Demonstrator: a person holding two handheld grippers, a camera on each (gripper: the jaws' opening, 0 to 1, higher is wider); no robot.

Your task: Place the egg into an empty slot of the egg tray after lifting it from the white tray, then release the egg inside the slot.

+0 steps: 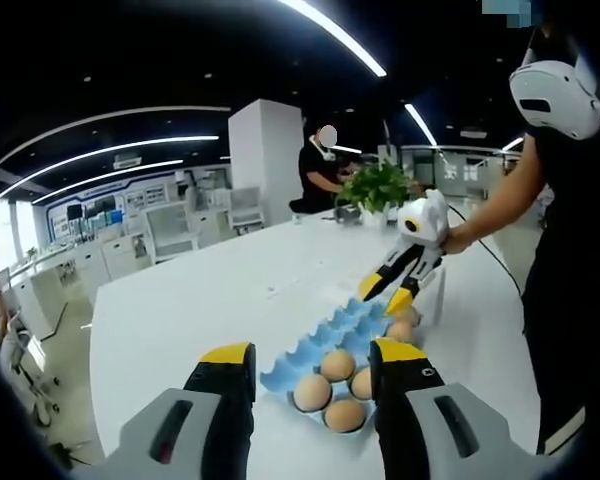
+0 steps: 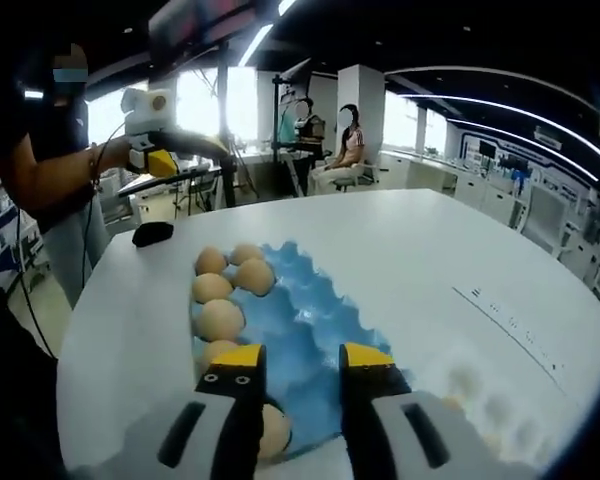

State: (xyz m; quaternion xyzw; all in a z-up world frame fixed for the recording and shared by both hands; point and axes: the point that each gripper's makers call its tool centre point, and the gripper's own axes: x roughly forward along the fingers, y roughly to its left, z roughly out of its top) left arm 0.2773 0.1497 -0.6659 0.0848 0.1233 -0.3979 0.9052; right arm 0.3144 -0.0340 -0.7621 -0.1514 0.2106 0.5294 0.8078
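A blue egg tray (image 1: 298,360) lies on the white table with several brown eggs (image 1: 313,392) in its near slots. My left gripper (image 1: 312,352) is open above the tray's near end, nothing between its jaws. My right gripper (image 1: 385,294), held by a person's hand, hovers over the tray's far end, jaws apart. In the right gripper view, my right gripper (image 2: 302,356) stands open over the blue egg tray (image 2: 310,310). Its eggs (image 2: 220,320) line the left side, and one egg (image 2: 275,430) sits just beside the left jaw. The white tray (image 2: 480,405) shows blurred at lower right.
A black mouse-like object (image 2: 152,233) lies near the table edge. My left gripper (image 2: 165,160) hangs beyond it. A potted plant (image 1: 377,187) stands at the table's far end. People sit in the background. The person's body (image 1: 570,300) stands at the table's right side.
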